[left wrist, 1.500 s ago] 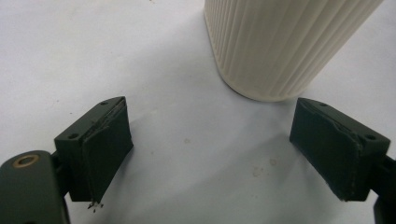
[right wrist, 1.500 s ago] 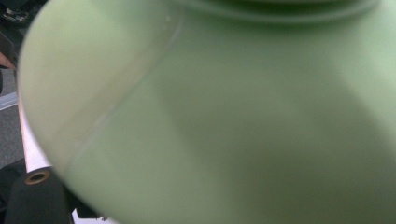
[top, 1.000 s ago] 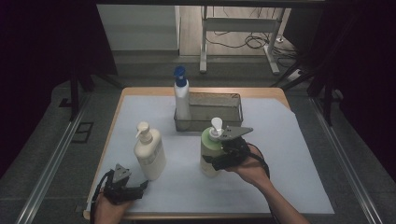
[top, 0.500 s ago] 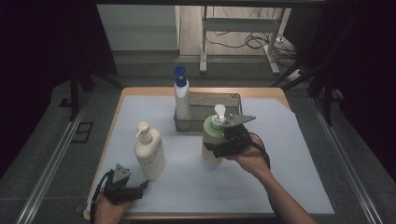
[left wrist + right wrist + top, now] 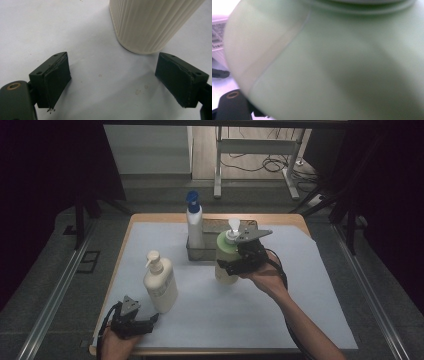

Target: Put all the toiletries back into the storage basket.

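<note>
A pale green pump bottle (image 5: 225, 252) hangs above the white sheet, just in front of the metal basket (image 5: 201, 255). My right gripper (image 5: 231, 266) is shut on its body from the right side. In the right gripper view the green bottle (image 5: 337, 62) is very close and blurred and hides the jaws. Near the front left corner, my left gripper (image 5: 149, 321) rests low, open. Its pads (image 5: 56, 77) stand wide apart with only bare sheet between them. The ribbed cream pump bottle (image 5: 150, 22) stands upright just beyond them (image 5: 160, 282).
A white spray bottle with a blue cap (image 5: 194, 222) stands upright in the left end of the basket. The white sheet (image 5: 310, 285) covers the wooden table, whose edges drop to a dark floor. Metal rails run along both sides.
The right gripper has lifted the green bottle and carried it farther from the person, toward the basket. The left gripper has stayed in place.
</note>
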A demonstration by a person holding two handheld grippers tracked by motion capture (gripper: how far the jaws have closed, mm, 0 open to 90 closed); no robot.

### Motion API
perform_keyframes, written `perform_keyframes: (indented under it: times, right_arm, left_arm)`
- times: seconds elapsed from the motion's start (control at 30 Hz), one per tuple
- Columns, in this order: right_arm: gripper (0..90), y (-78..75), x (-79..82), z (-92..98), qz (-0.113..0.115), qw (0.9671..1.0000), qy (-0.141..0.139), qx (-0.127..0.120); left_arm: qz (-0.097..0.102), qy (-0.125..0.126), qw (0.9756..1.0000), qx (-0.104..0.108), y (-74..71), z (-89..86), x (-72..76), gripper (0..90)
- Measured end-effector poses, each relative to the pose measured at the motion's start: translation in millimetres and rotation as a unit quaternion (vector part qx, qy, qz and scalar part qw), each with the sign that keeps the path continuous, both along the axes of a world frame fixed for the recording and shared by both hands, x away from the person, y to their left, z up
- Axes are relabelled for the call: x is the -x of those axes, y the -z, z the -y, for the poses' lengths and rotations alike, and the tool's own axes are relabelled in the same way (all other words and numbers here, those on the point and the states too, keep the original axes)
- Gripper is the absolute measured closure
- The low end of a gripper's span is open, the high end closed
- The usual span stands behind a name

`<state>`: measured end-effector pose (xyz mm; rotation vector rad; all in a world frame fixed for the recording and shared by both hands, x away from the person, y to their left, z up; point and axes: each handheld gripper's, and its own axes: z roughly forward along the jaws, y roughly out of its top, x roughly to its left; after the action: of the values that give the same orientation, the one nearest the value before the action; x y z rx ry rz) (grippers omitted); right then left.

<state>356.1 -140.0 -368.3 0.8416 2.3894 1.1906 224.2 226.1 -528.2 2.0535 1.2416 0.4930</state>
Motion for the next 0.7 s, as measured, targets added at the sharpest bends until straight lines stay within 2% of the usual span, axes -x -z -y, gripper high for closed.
perform_keyframes:
  times: [0.7]
  right_arm:
    - [12.7,-24.1,-34.0,-12.3,0.007,0.9996,0.028,-0.003]
  left_arm:
    - [0.0,-0.001,1.0,0.002,0.1,0.3,-0.1,12.3]
